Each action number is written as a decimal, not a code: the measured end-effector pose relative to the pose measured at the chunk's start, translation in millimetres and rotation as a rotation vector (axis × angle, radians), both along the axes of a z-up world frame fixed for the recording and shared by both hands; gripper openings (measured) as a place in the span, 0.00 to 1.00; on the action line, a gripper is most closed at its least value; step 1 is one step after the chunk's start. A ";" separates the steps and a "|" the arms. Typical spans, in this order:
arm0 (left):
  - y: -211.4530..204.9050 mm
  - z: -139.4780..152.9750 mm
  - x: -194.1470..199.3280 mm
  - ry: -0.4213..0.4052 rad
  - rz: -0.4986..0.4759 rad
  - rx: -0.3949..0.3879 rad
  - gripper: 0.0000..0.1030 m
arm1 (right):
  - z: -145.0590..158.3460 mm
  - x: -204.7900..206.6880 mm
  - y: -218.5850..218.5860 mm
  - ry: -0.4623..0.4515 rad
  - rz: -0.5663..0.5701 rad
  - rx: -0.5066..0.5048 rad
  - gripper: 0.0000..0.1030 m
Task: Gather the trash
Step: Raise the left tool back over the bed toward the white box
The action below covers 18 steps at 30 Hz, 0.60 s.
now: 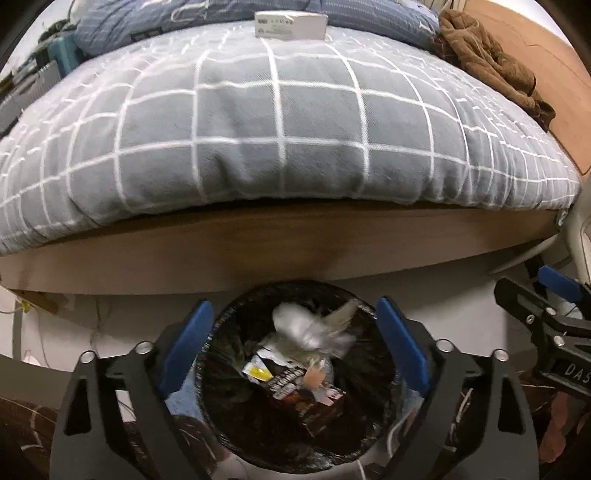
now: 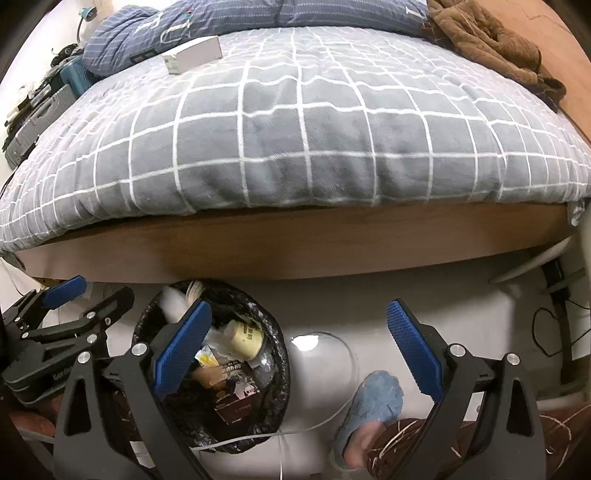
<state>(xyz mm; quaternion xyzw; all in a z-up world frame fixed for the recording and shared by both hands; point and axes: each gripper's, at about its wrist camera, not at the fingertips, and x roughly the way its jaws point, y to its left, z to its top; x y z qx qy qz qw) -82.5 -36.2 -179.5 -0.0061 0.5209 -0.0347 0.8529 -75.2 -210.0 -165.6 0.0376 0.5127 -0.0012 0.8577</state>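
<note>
Home bedroom: bed (image 1: 280, 236), checked duvet (image 1: 280, 122), pillows (image 2: 229, 18), slipper (image 2: 376, 398).

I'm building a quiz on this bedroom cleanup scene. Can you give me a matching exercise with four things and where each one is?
Things:
1. white box
2. brown garment
3. trash bin
4. blue slipper

Places:
A. on a foot, on the floor
B. on the floor against the bed frame
C. on the checked blanket near the pillow
D. at the bed's far right edge

Pairs: 1-C, 2-D, 3-B, 4-A
</note>
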 end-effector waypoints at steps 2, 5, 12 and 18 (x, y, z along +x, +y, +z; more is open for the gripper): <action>5.8 5.6 2.0 -0.011 0.007 0.002 0.92 | 5.1 2.0 2.8 -0.014 0.005 0.003 0.90; 13.1 16.8 5.8 -0.048 0.018 0.026 0.94 | 15.4 5.2 6.9 -0.041 0.012 0.007 0.89; 31.7 44.7 6.6 -0.103 0.052 0.029 0.94 | 45.7 15.6 25.1 -0.122 0.042 0.005 0.90; 46.0 73.1 13.6 -0.150 0.081 0.032 0.94 | 71.8 25.8 37.2 -0.184 0.066 -0.002 0.89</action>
